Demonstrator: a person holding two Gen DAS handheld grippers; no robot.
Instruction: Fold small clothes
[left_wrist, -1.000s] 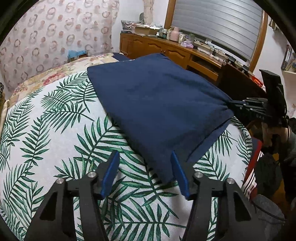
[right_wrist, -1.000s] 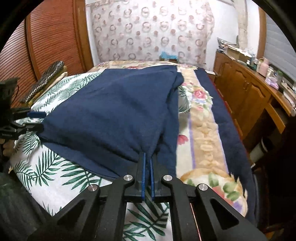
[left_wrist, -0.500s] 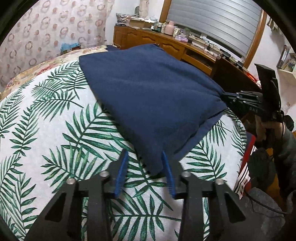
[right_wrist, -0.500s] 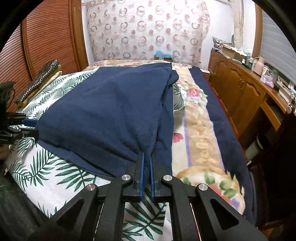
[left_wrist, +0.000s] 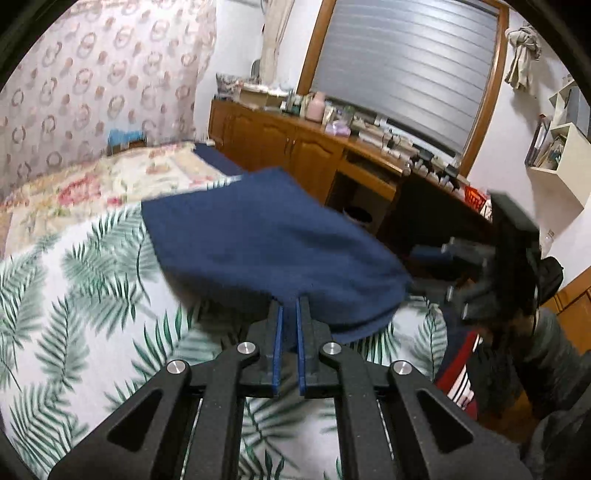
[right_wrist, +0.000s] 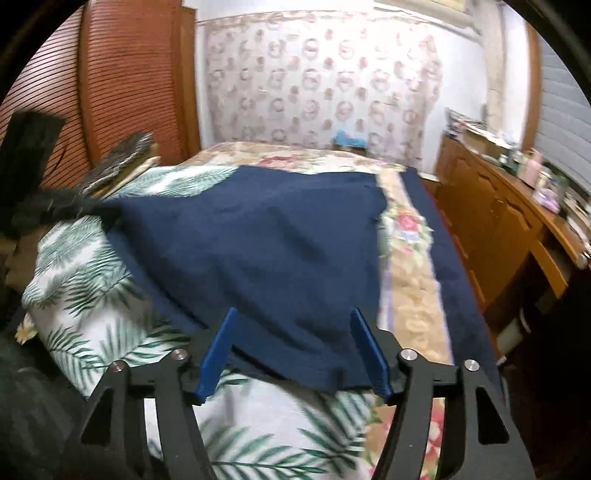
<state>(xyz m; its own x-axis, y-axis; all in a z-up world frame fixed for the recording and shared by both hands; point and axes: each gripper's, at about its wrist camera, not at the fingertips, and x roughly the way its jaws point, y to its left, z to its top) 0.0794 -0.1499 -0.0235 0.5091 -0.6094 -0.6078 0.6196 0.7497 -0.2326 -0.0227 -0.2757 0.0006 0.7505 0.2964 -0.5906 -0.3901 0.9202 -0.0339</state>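
Left wrist view, from its left edge: a ring-patterned curtain (left_wrist: 74, 85) hangs behind the bed (left_wrist: 74, 295), whose palm-leaf cover runs down to the near edge and whose floral quilt (left_wrist: 110, 181) lies farther back. The navy cloth (left_wrist: 258, 240) sits mid-bed, its near edge lifted off the cover. The left gripper (left_wrist: 290, 310) has its jaws pressed together on that near edge, pinching the cloth. Behind the cloth a wooden worktop (left_wrist: 314, 129) crowded with bottles and boxes runs along the shuttered window (left_wrist: 406, 66). At the right, past the bed's edge, the right gripper (left_wrist: 436, 269) shows blurred just beside the cloth's right corner; whether it touches cannot be told here. Wall shelves (left_wrist: 557, 147) stand at the far right.

Right wrist view: a slatted wooden door (right_wrist: 122, 74) fills the left, with a dark patterned pad (right_wrist: 122, 158) by the bed's left edge, near the blurred left gripper (right_wrist: 74, 210), which meets the cloth's (right_wrist: 258, 251) left corner. The cloth spreads across the leaf cover, its right side reaching the floral quilt (right_wrist: 410, 258). The right gripper (right_wrist: 291, 314) hangs with jaws spread wide, either side of the cloth's near hem and holding nothing. Leaf cover lies bare along the near and left edges. A narrow floor gap separates the bed from the worktop (right_wrist: 498, 206) on the right.
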